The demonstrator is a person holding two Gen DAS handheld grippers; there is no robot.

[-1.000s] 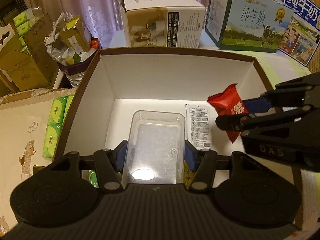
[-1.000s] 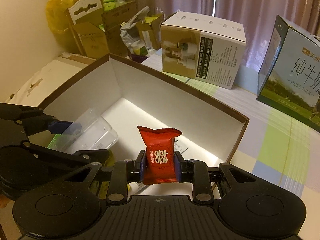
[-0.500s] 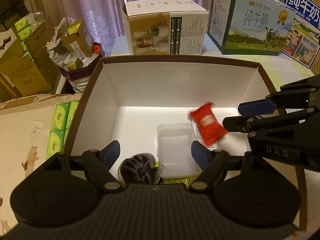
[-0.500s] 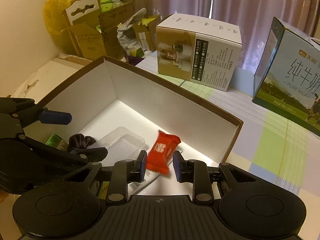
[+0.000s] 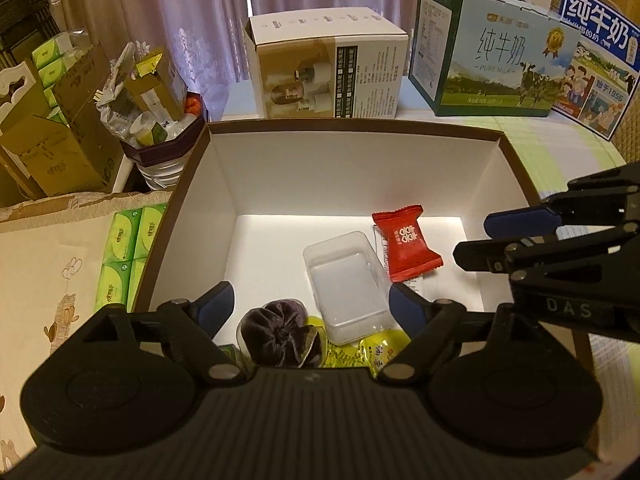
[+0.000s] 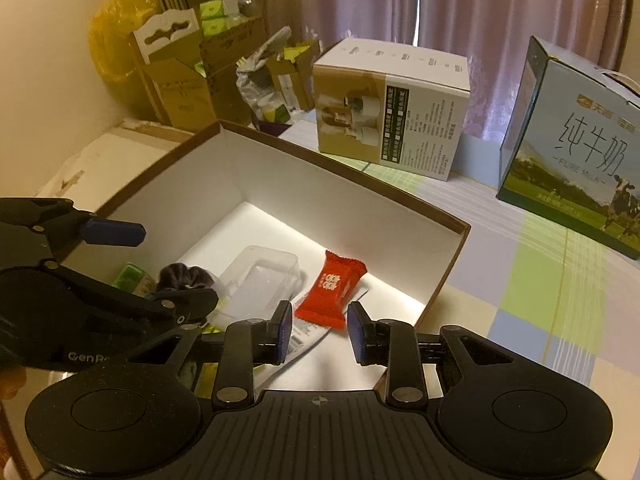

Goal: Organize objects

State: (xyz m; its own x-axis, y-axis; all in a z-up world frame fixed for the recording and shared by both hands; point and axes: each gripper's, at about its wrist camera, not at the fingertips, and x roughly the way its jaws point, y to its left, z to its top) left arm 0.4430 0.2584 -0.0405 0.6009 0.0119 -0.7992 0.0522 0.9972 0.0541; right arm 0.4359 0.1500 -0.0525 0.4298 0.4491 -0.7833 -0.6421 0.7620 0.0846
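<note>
Two items just dropped into the box [image 5: 224,184], both grippers now empty.
L gripper [image 5: 310,306]: jaws opening wide, clear tray [image 5: 344,280] released, lying mid-floor by near wall. R gripper [image 6: 318,334]: jaws opening, narrow gap, nothing between; red candy [image 6: 332,294], held a sec ago, lies beside tray toward right wall. Next pick can begin.

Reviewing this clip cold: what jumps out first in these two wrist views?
The bright red candy packet grabs the eye, lying on the white floor of the big brown-rimmed box, beside a clear plastic tray. Both the left gripper, its jaws opening, and the right gripper hang over the box with nothing between their pads. Behind the box stand a white carton and a blue-green milk carton.
</note>
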